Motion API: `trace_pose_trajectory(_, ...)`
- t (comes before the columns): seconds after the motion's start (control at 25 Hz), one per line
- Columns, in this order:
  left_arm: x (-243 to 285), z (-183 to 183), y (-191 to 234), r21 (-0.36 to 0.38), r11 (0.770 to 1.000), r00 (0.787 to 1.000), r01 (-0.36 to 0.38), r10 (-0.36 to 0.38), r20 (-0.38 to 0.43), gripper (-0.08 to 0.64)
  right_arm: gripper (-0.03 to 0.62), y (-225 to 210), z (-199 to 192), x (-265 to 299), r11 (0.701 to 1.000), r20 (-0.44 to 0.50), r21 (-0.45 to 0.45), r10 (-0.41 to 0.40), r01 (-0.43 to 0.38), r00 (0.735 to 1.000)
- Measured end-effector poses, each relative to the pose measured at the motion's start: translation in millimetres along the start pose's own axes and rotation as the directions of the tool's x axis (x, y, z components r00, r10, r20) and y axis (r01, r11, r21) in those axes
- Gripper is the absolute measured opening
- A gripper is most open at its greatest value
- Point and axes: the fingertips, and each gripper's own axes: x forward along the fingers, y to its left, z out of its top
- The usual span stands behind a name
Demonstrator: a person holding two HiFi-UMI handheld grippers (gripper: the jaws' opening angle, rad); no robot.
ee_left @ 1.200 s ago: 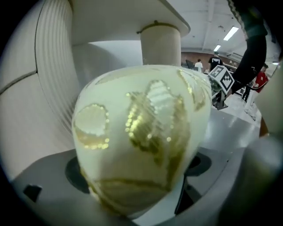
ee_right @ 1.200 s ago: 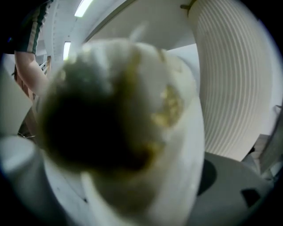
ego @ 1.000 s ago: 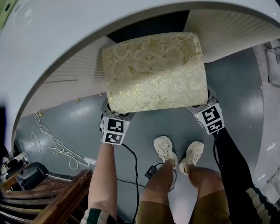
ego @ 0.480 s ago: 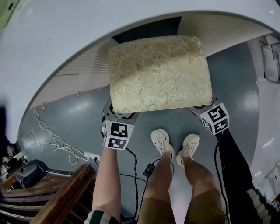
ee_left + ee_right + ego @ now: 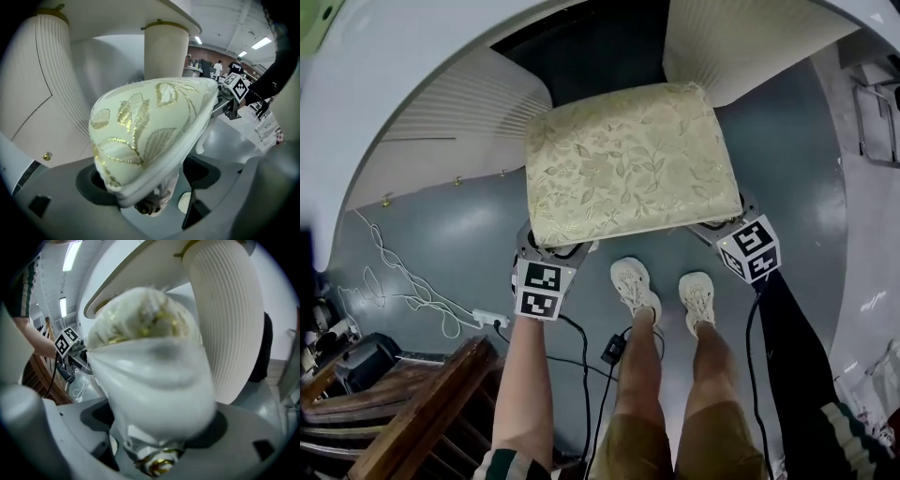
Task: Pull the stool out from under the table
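The stool (image 5: pixel 628 164) has a cream cushion with a gold leaf pattern and lies mostly out from under the white round table (image 5: pixel 394 75). My left gripper (image 5: pixel 553 248) is shut on its near left corner, the jaws hidden under the cushion edge. On the near right corner my right gripper (image 5: pixel 722 227) grips the same way. In the left gripper view the cushion (image 5: pixel 150 131) fills the space between the jaws of the left gripper (image 5: pixel 150 204). The blurred stool corner (image 5: pixel 154 390) sits inside the right gripper (image 5: pixel 159 460).
The table's ribbed white pedestal columns (image 5: pixel 750 47) stand behind the stool, a dark gap between them. The person's shoes (image 5: pixel 635 286) are just in front of it. White cables (image 5: pixel 403 281) and a power strip (image 5: pixel 487 319) lie at the left, beside dark wooden furniture (image 5: pixel 422 412).
The stool and both grippers have come further out from under the table's rim, toward the person. More of the dark gap behind the stool shows. The feet have shifted back.
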Motion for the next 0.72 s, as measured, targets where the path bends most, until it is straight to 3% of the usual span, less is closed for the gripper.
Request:
trace_pose_trajectory(0.32,-5,-6,-5,-0.018,1.0,0.997,-0.012,0.011,-0.083,0.437,0.454,2,-9,4,0.998,-0.094,0.01,0.056,-0.055,0.994)
trace_pose_trajectory(0.4,-3,-7,-1,0.018,0.999,0.997,-0.032,0.033,-0.069,0.437,0.454,3,-12,10,0.999,-0.069,-0.001,0.043,-0.043,0.997)
trace_pose_trajectory(0.56,17,7,27,0.153,0.983,0.994,-0.102,0.097,0.041,0.437,0.454,-5,-10,32,0.998,0.062,-0.031,-0.054,0.056,0.997)
trace_pose_trajectory(0.72,17,3,28,0.187,0.972,0.989,-0.143,0.135,0.058,0.437,0.456,-4,-17,38,0.997,0.097,-0.033,-0.061,0.065,0.993)
